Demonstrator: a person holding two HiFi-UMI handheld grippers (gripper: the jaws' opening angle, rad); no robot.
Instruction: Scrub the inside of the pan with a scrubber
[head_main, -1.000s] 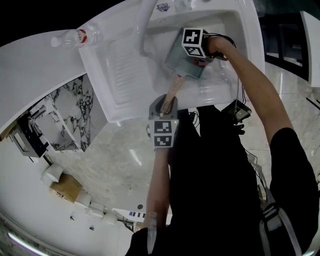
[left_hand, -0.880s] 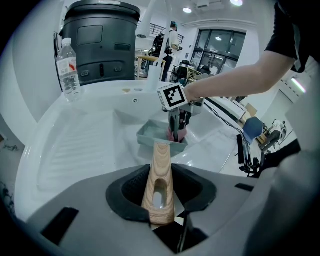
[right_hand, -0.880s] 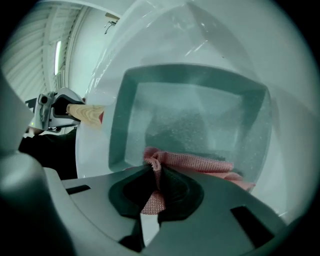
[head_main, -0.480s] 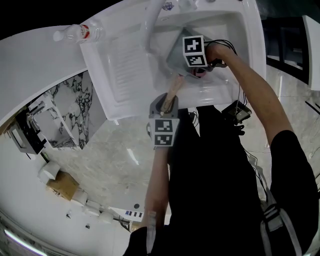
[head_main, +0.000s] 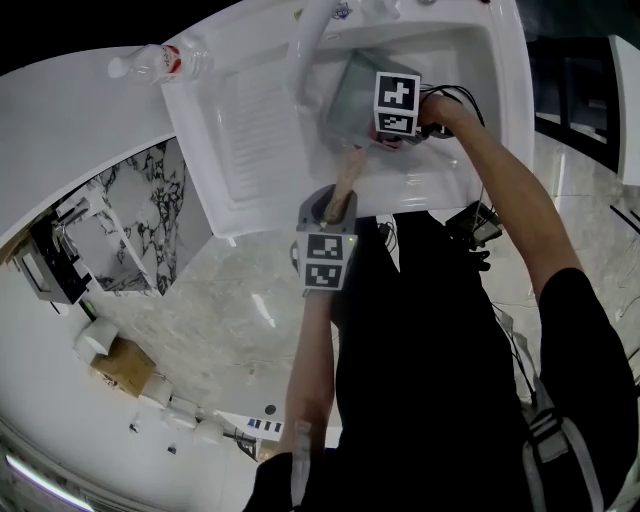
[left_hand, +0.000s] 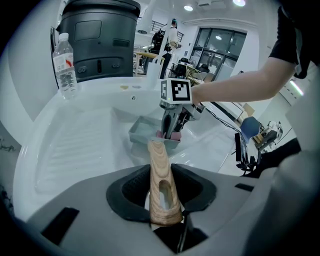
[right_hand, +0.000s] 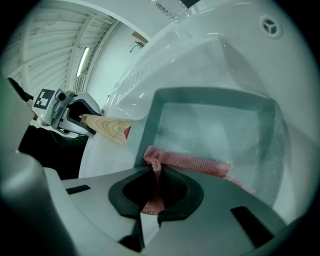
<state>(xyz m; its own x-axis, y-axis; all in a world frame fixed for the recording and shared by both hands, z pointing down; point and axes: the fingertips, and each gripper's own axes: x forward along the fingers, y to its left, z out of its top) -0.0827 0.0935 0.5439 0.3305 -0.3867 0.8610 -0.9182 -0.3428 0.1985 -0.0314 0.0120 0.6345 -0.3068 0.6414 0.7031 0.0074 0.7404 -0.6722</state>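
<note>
A square grey-green pan lies in the white sink, its wooden handle pointing toward me. My left gripper is shut on that handle, which passes between its jaws. My right gripper reaches into the pan from the right and is shut on a pink mesh scrubber. The scrubber is pressed flat on the pan's inner floor near the handle side. In the left gripper view the right gripper stands over the pan.
A clear plastic water bottle rests at the sink's far left corner, beside the ribbed draining board. The white faucet arches over the basin behind the pan. The drain sits beyond the pan.
My right gripper and the scrubber have slid a little to the right across the pan. The pan has shifted slightly in the basin. The left gripper keeps its hold on the handle.
</note>
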